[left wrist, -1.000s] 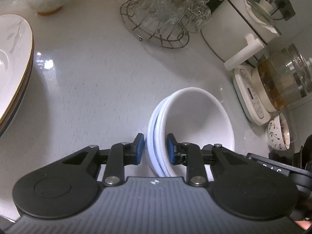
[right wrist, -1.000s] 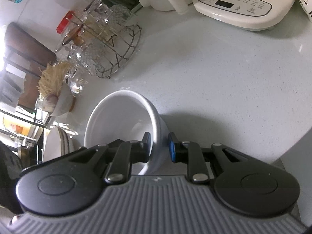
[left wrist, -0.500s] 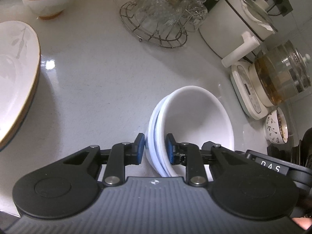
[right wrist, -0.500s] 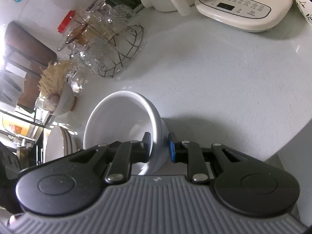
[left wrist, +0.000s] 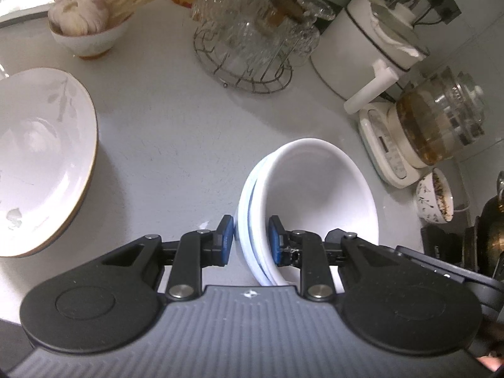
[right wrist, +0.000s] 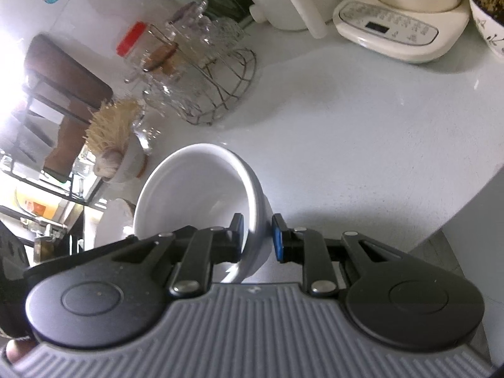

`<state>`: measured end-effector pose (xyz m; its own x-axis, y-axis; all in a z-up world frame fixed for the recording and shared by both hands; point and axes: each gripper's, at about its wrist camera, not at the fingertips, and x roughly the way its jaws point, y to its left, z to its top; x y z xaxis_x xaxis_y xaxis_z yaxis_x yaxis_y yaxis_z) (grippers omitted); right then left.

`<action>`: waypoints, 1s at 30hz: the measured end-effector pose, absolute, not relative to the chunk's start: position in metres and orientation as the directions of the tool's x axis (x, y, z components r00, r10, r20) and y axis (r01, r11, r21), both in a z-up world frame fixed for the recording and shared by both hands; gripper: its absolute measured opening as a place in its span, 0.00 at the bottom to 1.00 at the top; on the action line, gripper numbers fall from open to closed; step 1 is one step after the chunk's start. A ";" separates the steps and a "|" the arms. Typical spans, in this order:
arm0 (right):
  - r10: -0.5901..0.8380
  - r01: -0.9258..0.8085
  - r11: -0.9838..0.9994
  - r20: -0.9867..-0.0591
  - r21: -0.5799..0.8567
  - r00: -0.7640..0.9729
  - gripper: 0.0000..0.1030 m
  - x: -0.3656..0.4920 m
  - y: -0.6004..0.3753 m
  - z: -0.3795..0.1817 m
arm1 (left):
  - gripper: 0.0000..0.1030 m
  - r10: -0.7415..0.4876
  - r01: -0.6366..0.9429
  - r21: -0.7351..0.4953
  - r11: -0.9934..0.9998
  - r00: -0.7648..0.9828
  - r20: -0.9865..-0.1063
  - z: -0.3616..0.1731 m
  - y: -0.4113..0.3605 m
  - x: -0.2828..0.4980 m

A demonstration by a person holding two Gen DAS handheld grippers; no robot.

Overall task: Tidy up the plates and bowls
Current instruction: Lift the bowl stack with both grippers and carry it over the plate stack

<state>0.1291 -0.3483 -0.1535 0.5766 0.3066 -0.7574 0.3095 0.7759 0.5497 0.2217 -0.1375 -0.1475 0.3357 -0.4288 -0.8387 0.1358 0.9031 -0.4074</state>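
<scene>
While the left gripper [left wrist: 250, 236] pinched the stacked white bowls' [left wrist: 315, 189] rim, the right gripper [right wrist: 257, 236] clamped its opposite wall above the countertop [left wrist: 176, 132].

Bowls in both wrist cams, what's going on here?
A person is tidying dishes on a grey countertop. The left hand-held gripper is shut on the rim of a nested stack of white bowls. The right hand-held gripper is shut on the rim of a white bowl; whether it is the same stack is unclear. A gold-rimmed plate sits left.
</scene>
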 end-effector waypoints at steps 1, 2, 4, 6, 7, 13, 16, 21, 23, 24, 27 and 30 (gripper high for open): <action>0.303 0.308 0.777 -0.755 0.550 0.582 0.22 0.127 -0.347 -0.149 | 0.27 -0.432 0.139 -0.410 0.902 0.336 -0.837 -0.143 -0.136 0.221; 0.300 0.308 0.776 -0.751 0.551 0.587 0.22 0.125 -0.346 -0.145 | 0.27 -0.434 0.144 -0.409 0.901 0.338 -0.835 -0.139 -0.135 0.220; 0.299 0.309 0.773 -0.747 0.555 0.594 0.22 0.122 -0.345 -0.139 | 0.27 -0.433 0.160 -0.403 0.901 0.345 -0.833 -0.130 -0.133 0.217; 0.298 0.303 0.774 -0.742 0.556 0.601 0.22 0.120 -0.342 -0.132 | 0.27 -0.435 0.168 -0.401 0.901 0.352 -0.829 -0.121 -0.131 0.215; 0.297 0.297 0.776 -0.738 0.556 0.606 0.22 0.119 -0.341 -0.128 | 0.27 -0.436 0.170 -0.402 0.900 0.356 -0.826 -0.117 -0.130 0.214; 0.298 0.267 0.785 -0.719 0.559 0.628 0.22 0.118 -0.330 -0.109 | 0.27 -0.457 0.181 -0.420 0.889 0.384 -0.802 -0.096 -0.115 0.208; 0.300 0.250 0.788 -0.705 0.563 0.642 0.22 0.116 -0.325 -0.101 | 0.27 -0.462 0.179 -0.427 0.886 0.392 -0.795 -0.088 -0.107 0.206; 0.307 0.228 0.791 -0.691 0.568 0.654 0.22 0.117 -0.312 -0.092 | 0.28 -0.468 0.167 -0.440 0.882 0.403 -0.787 -0.079 -0.088 0.202; 0.313 0.219 0.792 -0.687 0.570 0.656 0.22 0.118 -0.306 -0.090 | 0.28 -0.468 0.165 -0.441 0.882 0.411 -0.782 -0.075 -0.080 0.202; 0.316 0.212 0.795 -0.687 0.568 0.655 0.22 0.119 -0.303 -0.088 | 0.28 -0.468 0.164 -0.442 0.882 0.415 -0.780 -0.073 -0.076 0.201; 0.320 0.191 0.806 -0.683 0.561 0.657 0.22 0.121 -0.292 -0.084 | 0.28 -0.469 0.156 -0.449 0.880 0.434 -0.769 -0.068 -0.062 0.201; 0.324 0.173 0.812 -0.677 0.558 0.660 0.22 0.125 -0.278 -0.080 | 0.28 -0.471 0.138 -0.460 0.877 0.439 -0.765 -0.067 -0.045 0.203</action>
